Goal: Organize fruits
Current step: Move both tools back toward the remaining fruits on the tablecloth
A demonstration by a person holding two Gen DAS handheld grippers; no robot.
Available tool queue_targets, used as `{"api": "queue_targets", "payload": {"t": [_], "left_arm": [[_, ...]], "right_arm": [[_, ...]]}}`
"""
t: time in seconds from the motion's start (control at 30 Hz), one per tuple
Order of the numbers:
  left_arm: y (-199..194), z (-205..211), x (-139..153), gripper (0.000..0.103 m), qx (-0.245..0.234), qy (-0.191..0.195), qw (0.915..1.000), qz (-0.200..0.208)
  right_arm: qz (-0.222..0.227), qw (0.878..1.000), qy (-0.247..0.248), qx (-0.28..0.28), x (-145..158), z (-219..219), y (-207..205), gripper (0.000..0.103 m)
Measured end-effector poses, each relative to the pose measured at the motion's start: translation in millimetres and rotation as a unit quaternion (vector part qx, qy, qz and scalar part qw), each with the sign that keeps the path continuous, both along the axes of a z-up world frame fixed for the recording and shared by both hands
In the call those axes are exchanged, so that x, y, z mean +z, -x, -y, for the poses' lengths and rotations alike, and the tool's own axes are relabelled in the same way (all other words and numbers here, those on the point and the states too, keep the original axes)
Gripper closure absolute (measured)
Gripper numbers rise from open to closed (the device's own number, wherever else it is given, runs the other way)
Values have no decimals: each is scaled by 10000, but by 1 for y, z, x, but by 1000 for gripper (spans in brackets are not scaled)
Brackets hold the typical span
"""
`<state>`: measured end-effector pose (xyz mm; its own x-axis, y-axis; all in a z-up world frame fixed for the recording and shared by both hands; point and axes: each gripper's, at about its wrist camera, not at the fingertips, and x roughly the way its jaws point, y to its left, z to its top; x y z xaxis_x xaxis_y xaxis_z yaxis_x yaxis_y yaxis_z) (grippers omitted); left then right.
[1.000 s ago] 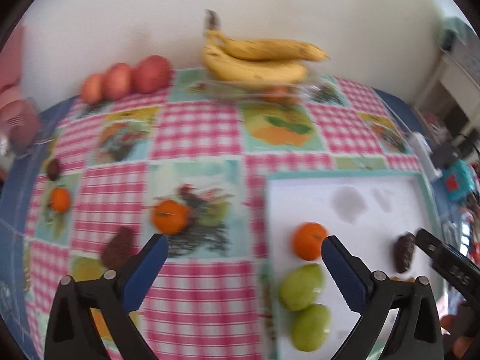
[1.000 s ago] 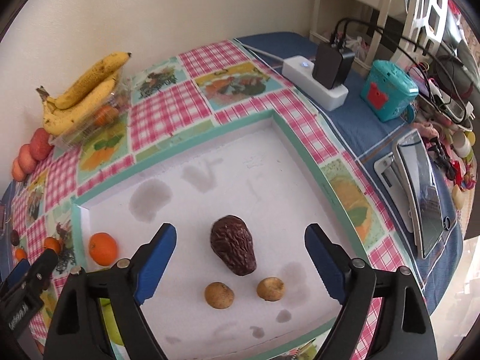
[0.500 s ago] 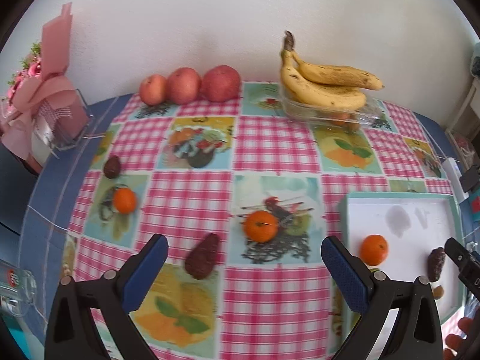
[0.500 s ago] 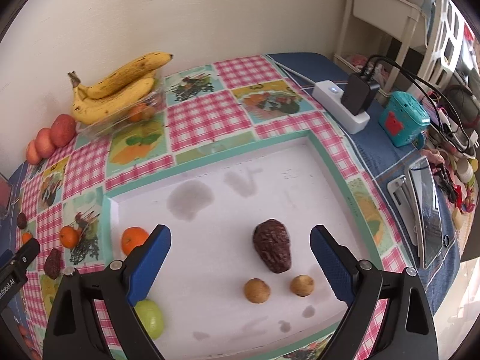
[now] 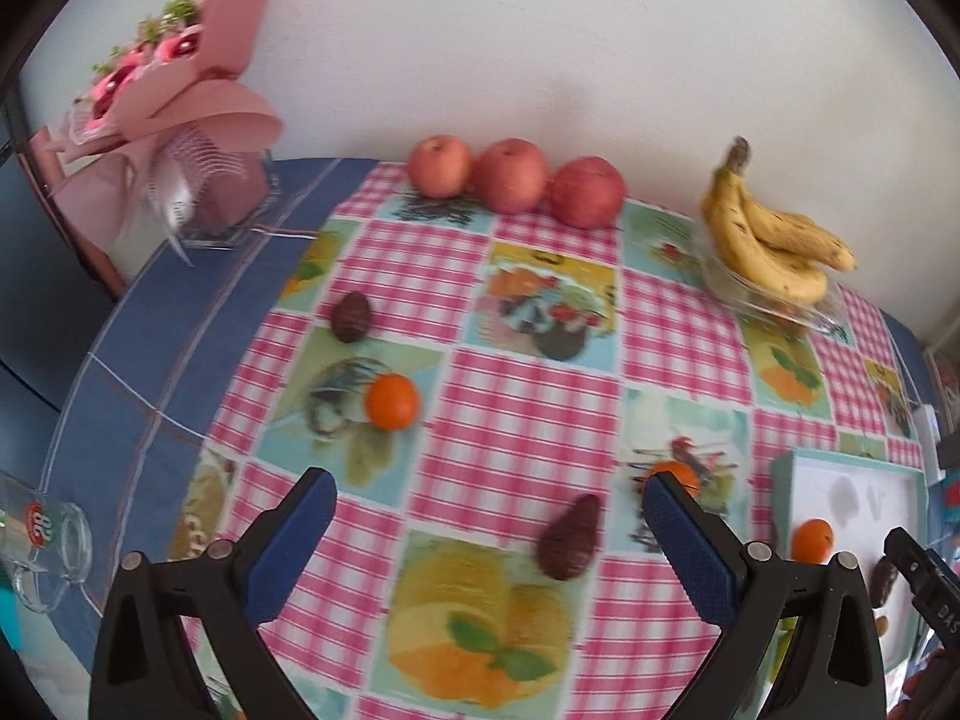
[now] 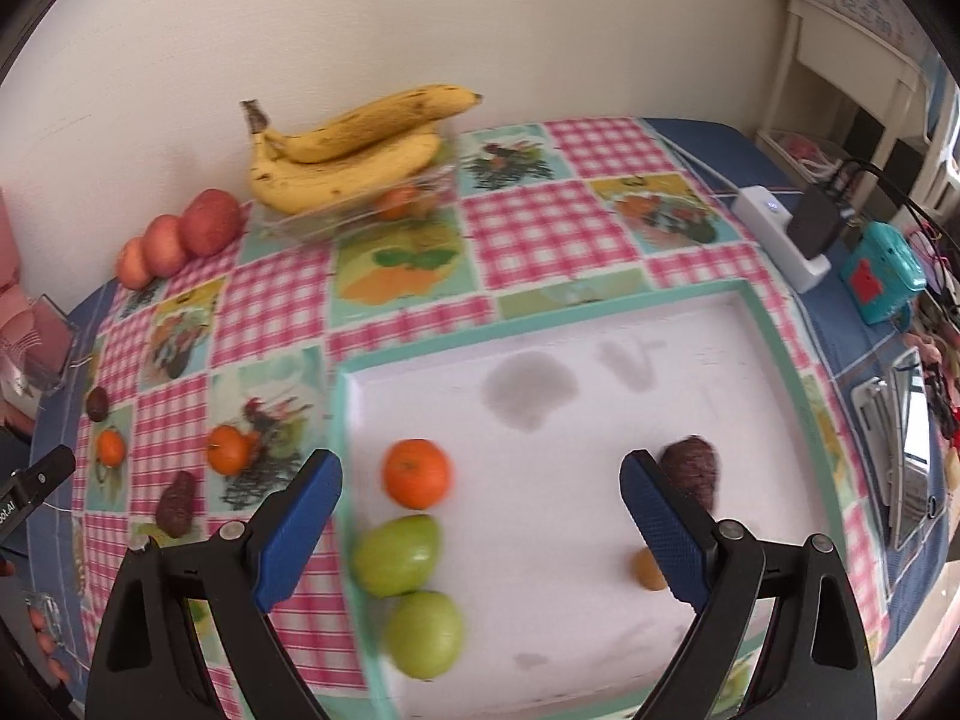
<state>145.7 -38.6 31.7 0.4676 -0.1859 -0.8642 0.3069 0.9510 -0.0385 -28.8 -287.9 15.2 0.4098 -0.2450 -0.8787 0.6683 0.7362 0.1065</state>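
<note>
- Two grippers, both with jaws spread wide and nothing between them: left gripper [image 5: 486, 510] over the checked tablecloth [image 5: 528, 396], right gripper [image 6: 480, 492] over the white tray [image 6: 600, 396].
- On the tray, seen from the right wrist: one orange [image 6: 416, 474], two green fruits [image 6: 398, 547] [image 6: 425, 634] just below it near the left rim, a dark wrinkled avocado [image 6: 690, 468] partly behind the right finger, and a small brown round fruit [image 6: 647, 567] below that (kind not clear).
- Loose on the cloth, seen from the left wrist: an orange [image 5: 392, 401] mid-left, a dark avocado [image 5: 351, 316] above it, another avocado [image 5: 569, 536] near the right finger, and a second orange [image 5: 675, 473] partly hidden behind that fingertip.
- Along the wall: three red apples [image 5: 510, 175] in a row, bananas [image 5: 774, 246] resting on a clear container [image 5: 780, 306].
- Far left: pink-wrapped bouquet [image 5: 168, 96], and a glass mug [image 5: 48, 546] at the table edge.
- Right of the tray: white power strip [image 6: 780, 234] and a teal box [image 6: 882, 273].
</note>
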Motion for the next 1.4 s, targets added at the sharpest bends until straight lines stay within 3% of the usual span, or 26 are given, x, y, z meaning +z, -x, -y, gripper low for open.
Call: {"api": "queue_targets", "payload": {"t": [0.5, 0.7, 0.87, 1.07, 1.17, 1.33, 1.4], "left_arm": [[-34, -60, 11, 0, 485, 186, 9985, 181], [-47, -65, 2, 0, 468, 435, 9980, 6], [-65, -59, -16, 0, 155, 278, 9994, -103], [-104, -64, -22, 0, -40, -16, 9997, 236], [-129, -66, -33, 0, -268, -168, 9995, 13], [-154, -71, -53, 0, -163, -128, 9992, -333], [-158, -69, -59, 7, -211, -183, 9990, -358]], "right_arm": [[281, 9957, -83, 877, 3, -82, -69, 9], [298, 9952, -184, 917, -3, -90, -79, 9], [110, 9949, -63, 1004, -14, -90, -94, 9], [-15, 9946, -141, 1032, -32, -87, -110, 9], [-114, 9945, -95, 1039, -40, -88, -119, 9], [-228, 9943, -145, 1033, -55, -91, -130, 9], [-267, 9942, -133, 1034, -61, -93, -135, 9]]}}
